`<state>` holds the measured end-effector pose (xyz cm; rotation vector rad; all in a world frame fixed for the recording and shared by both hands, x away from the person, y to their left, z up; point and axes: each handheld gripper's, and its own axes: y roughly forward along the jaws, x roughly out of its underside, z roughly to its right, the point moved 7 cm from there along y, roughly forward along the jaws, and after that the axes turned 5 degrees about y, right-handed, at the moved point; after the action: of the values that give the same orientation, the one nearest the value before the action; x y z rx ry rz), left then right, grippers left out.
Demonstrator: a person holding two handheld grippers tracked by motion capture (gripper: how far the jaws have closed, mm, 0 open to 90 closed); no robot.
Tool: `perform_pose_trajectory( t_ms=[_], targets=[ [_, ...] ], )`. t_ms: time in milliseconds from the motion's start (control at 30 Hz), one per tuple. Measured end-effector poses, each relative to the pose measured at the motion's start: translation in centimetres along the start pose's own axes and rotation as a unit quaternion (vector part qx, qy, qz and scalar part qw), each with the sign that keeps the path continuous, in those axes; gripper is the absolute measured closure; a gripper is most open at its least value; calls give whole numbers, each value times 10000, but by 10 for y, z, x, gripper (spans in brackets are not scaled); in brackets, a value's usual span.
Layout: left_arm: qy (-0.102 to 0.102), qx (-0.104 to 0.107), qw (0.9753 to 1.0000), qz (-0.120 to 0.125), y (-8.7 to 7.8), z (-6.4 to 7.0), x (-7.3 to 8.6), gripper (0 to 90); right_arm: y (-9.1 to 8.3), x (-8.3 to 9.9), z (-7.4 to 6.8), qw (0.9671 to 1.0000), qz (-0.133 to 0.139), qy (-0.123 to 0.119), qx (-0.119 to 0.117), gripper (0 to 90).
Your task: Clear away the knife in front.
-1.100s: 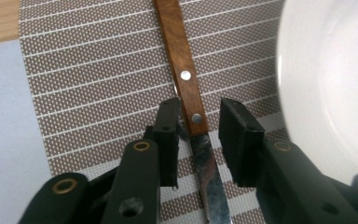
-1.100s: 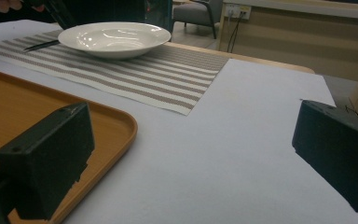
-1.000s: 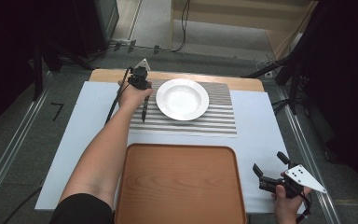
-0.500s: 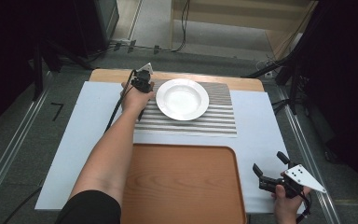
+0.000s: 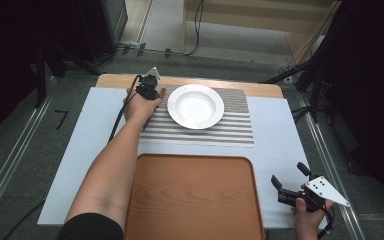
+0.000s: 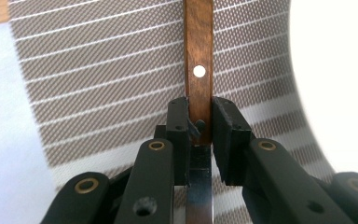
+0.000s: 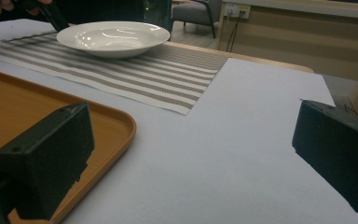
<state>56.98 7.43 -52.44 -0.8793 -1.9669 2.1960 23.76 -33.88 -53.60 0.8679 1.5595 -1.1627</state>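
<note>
**At the mat's left edge: knife in my grip**

Beside the white plate (image 5: pixel 196 106), my left gripper (image 6: pixel 199 122) is clamped on a knife (image 6: pixel 198 70) where its wooden handle meets the steel blade. The knife lies flat on the striped placemat (image 5: pixel 230 131), parallel to the plate's rim and just beside it, as a table setting would want. I hold low on the handle, I judge, to keep the blade from swinging. My right gripper (image 5: pixel 291 184) waits near the table's right corner, jaws apart and holding nothing. The wooden tray (image 5: pixel 195 200) sits bare before me. Bare mat and white table covering (image 5: pixel 275 135) lie clear to the right.
</note>
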Motion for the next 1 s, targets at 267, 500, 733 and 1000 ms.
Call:
perform_pose_trajectory(
  t_ms=[267, 500, 733, 1000],
  targets=[
    [235, 121, 9995, 170, -31, -2, 19, 776, 0, 0, 1, 10000, -1, 34, 32, 0],
    [350, 246, 9988, 229, -51, 2, 36, 776, -1, 0, 1, 10000, -14, 37, 72, 0],
    [577, 339, 9970, 385, -72, 13, 54, 776, -1, 1, 1, 10000, -20, 4, 79, 0],
    [751, 630, 9945, 383, -80, 33, 80, 776, -1, 1, 2, 9999, -17, 31, 96, 0]
  ],
)
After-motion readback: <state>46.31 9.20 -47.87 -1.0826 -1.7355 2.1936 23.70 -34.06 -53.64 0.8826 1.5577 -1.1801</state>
